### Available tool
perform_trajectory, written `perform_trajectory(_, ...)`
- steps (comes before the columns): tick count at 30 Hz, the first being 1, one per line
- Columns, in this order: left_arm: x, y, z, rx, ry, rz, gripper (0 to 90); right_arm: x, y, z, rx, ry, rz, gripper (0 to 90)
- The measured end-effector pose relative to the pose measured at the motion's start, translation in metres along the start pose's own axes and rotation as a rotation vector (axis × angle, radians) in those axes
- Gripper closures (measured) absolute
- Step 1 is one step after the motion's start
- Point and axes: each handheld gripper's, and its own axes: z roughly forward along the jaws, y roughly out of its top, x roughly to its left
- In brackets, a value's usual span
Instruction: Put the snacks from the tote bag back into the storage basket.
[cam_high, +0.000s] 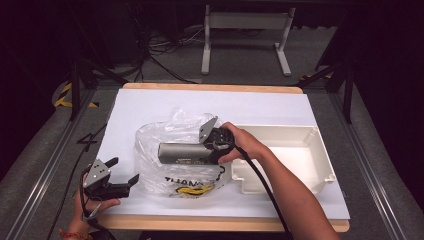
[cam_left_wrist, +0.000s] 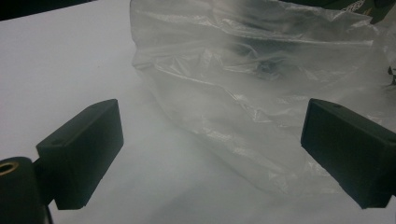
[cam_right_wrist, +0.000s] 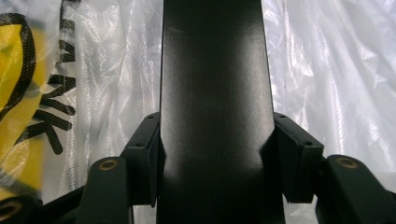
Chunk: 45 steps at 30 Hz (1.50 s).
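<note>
Right gripper view: jaws closed flat against both long sides of a dark rectangular box (cam_right_wrist: 215, 107), gripping it firmly.
Right gripper (cam_high: 212, 145): in the high view it lies level, pointing to the picture's left, with the box carried out ahead of it over the plastic bag.
Dark rectangular box (cam_high: 182, 152): long, matt grey-black, small pale lettering along its lower edge; held above or just within the bag's crumpled top, and which of the two I cannot tell.
Reason for hold, judged: a side grip near one end keeps the box's length free to slide into, or out of, the bag.
Left gripper (cam_high: 122, 175): jaws wide apart, nothing between them; resting low at the table's near left corner, aimed at the bag's side.
Reason for placing, judged: waiting to pinch the film and steady the bag.
Clear plastic bag (cam_high: 165, 132): crumpled, yellow-and-black printing on its near face, lying mid-table.
White tray (cam_high: 320, 155): shallow, just beside the bag at its right.
Table (cam_high: 150, 102): white sheet over wood.
</note>
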Motion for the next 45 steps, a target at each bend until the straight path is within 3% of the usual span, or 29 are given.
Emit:
perform_trajectory(10,-0.001,0.000,0.002,0.008,-0.003,0.001,6.5,0.000,0.002,-0.013,-0.035,-0.025,-0.023,42.7)
perform_trajectory(24,-0.001,0.000,0.001,0.007,0.000,0.004,6.5,0.005,0.010,-0.031,-0.035,-0.041,-0.062,42.7)
perform_trajectory(45,-0.001,0.000,0.001,0.010,-0.002,0.003,6.6,0.008,0.008,-0.057,-0.065,-0.059,-0.072,42.7)
